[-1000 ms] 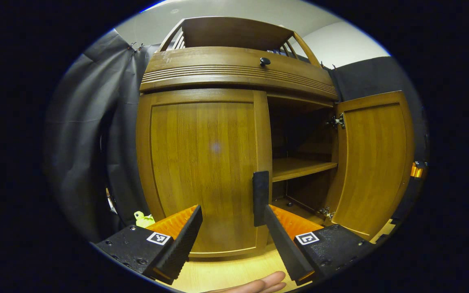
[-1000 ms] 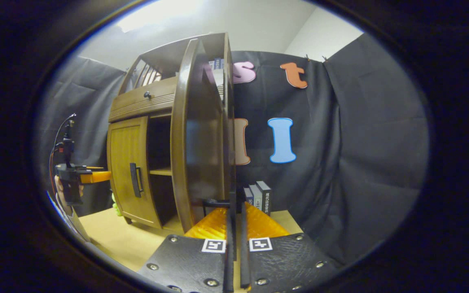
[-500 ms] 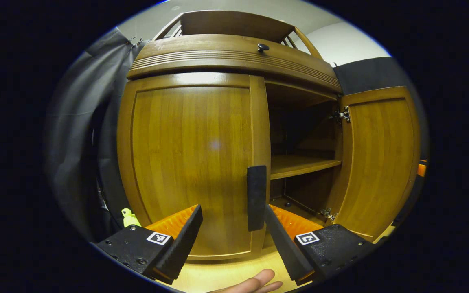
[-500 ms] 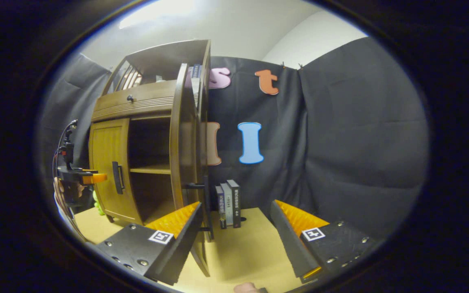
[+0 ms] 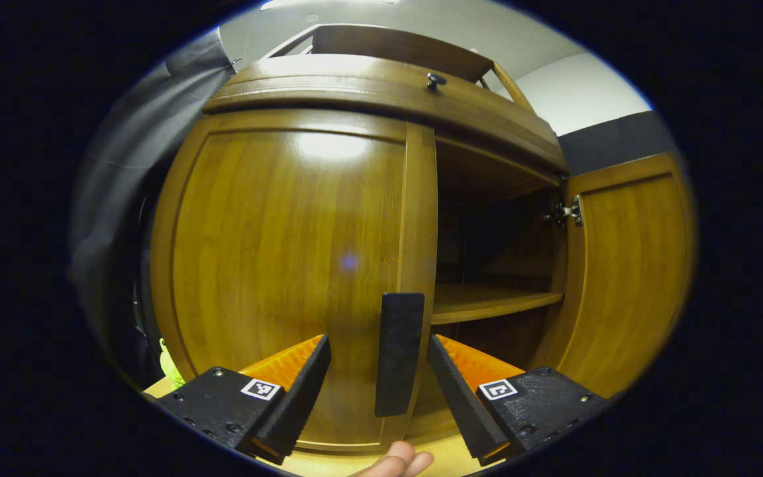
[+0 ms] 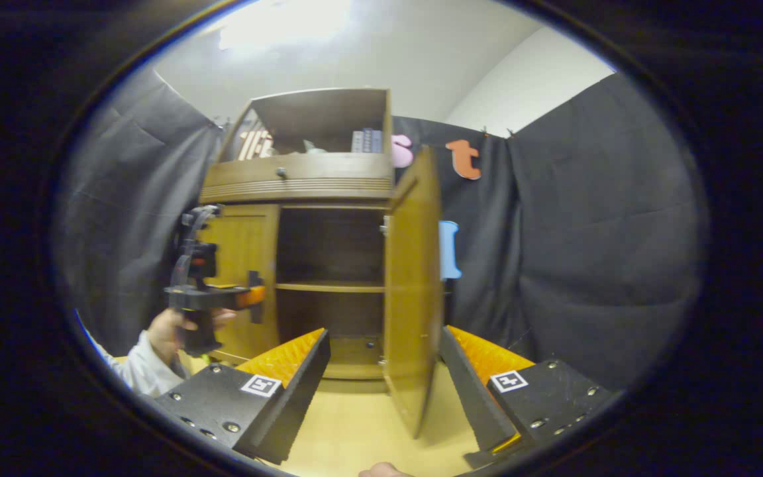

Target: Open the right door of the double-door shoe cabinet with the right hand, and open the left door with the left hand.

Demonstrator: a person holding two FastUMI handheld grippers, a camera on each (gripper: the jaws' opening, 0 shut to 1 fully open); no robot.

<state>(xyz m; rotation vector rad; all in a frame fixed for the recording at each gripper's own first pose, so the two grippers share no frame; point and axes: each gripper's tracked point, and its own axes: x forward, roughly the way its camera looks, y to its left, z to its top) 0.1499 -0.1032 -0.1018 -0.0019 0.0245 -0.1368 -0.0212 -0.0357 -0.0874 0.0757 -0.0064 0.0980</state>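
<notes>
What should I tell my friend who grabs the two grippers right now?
Right gripper: open, holding nothing, back from the right door, which stands swung open.
Left gripper: open, its fingers either side of the left door's handle, not yet closed on it.
Left door: shut.
Done: right door opened.
Left: close the left gripper on the handle and pull the left door open.

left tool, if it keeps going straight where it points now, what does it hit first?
Most likely the dark upright handle on the closed left wooden door. It stands between the open fingers of the left tool, slightly right of centre. Depth is unclear, so how near it is cannot be told.
</notes>
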